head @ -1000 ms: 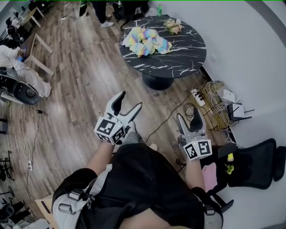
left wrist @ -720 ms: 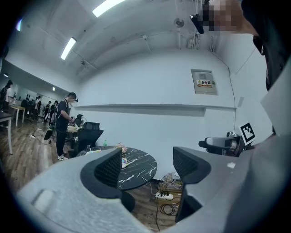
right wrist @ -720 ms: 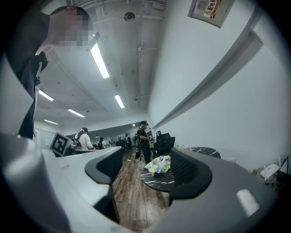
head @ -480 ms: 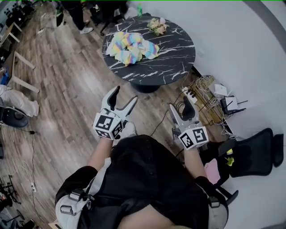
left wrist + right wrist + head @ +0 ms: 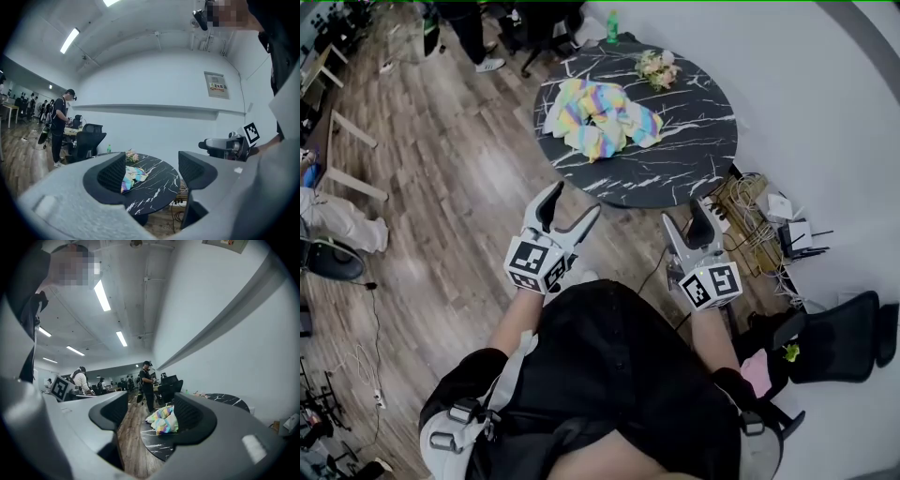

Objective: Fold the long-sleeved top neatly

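Note:
The long-sleeved top (image 5: 600, 116) is rainbow-coloured and lies crumpled on a round black marble table (image 5: 675, 155) ahead of me. Both grippers hang in the air short of the table, over the wooden floor. My left gripper (image 5: 572, 204) is open and empty; its view shows the top (image 5: 133, 176) far off between the jaws. My right gripper (image 5: 687, 219) is open and empty too, and the top (image 5: 163, 419) shows between its jaws on the table (image 5: 157, 446).
A small bunch of flowers (image 5: 654, 66) and a green bottle (image 5: 612, 23) stand at the table's far side. Tangled cables and a power strip (image 5: 741, 214) lie by the wall at right. A black chair (image 5: 836, 337) stands at lower right. People and office chairs (image 5: 534, 28) are beyond the table.
The person has stepped closer, and the table now sits larger and more centred ahead. Both grippers stay open and empty, held at about the same height.

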`<state>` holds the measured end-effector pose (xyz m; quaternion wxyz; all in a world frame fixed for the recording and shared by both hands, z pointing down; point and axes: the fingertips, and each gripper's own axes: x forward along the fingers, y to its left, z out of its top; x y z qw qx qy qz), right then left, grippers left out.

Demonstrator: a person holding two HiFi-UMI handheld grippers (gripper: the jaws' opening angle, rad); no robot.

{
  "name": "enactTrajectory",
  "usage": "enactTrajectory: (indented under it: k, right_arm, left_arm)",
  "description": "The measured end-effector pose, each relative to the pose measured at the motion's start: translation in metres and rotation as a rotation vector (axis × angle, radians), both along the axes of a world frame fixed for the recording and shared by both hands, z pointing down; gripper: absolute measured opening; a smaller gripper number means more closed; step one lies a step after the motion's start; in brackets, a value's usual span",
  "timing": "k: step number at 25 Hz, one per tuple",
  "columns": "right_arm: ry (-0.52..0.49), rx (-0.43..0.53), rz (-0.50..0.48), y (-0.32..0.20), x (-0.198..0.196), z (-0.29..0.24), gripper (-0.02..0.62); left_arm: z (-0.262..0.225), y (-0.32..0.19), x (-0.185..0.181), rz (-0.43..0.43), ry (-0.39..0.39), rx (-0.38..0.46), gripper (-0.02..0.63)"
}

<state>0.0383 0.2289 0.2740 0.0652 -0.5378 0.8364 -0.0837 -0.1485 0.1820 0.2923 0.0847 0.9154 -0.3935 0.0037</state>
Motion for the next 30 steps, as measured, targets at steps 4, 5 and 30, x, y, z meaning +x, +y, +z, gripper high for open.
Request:
enactTrajectory:
  k: [4, 5, 30]
  right_arm:
    - [0.0, -0.001, 0.023, -0.018, -0.014, 0.003, 0.296]
    - [0.0, -0.009, 0.029, -0.021, -0.015, 0.005, 0.295]
    - [0.068, -0.148, -0.118, -0.212, 0.016, 0.061, 0.224]
  left_arm:
    - [0.01, -0.023, -0.014, 0.016, 0.003, -0.016, 0.357]
    - [0.014, -0.027, -0.015, 0.022, 0.004, -0.026, 0.357]
    - [0.072, -0.184, 0.045, 0.045, -0.097, -0.146, 0.336]
